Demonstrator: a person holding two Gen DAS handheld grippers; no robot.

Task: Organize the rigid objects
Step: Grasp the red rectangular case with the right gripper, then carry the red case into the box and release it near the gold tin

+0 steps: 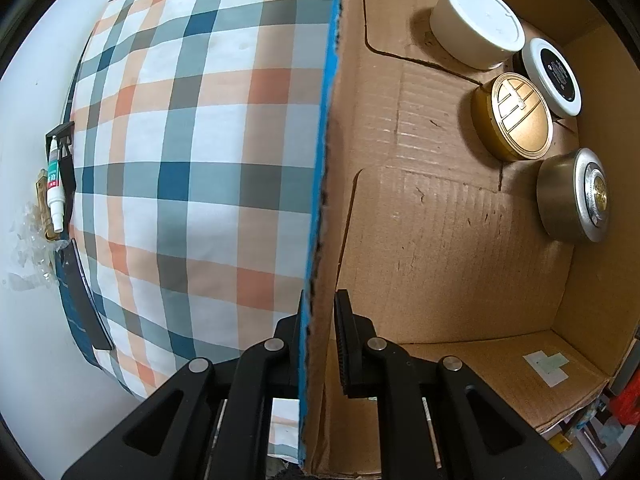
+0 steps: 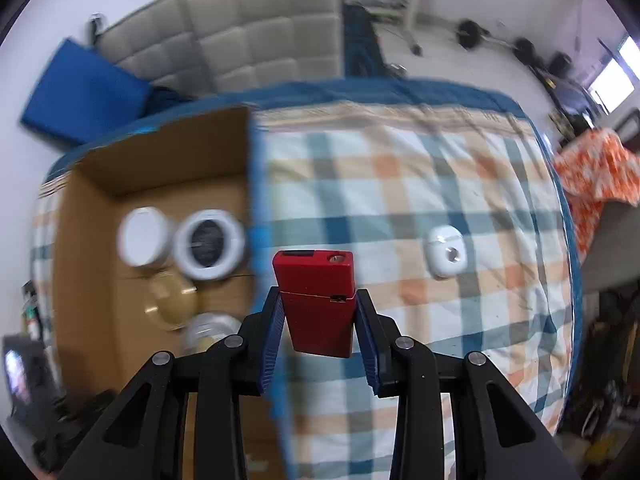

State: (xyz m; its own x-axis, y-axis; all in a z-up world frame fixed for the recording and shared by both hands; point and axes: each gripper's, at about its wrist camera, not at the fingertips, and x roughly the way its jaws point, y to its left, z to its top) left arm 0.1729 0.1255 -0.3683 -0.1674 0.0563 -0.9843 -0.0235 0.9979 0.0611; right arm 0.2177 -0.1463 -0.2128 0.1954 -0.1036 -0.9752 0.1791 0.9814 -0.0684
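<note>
- While the left gripper point(image 1: 318, 344) sits at the bottom centre of the left wrist view, its fingers point(image 1: 346, 344) are clamped on the blue-edged wall of the cardboard box point(image 1: 432, 216).
- Inside the box, at the upper right of that frame, four round containers cluster: a white jar point(image 1: 476, 24), a black-topped tin point(image 1: 554, 76), a gold tin point(image 1: 514, 118) and a silver tin point(image 1: 574, 196).
- At the lower centre of the right wrist view, the right gripper point(image 2: 320, 312) has its fingers closed on a red box point(image 2: 318, 300) (held upright, above the plaid cloth).
- A white case point(image 2: 444, 252) lies on the plaid cloth point(image 2: 460, 184), right of centre, well apart from the cardboard box.
</note>
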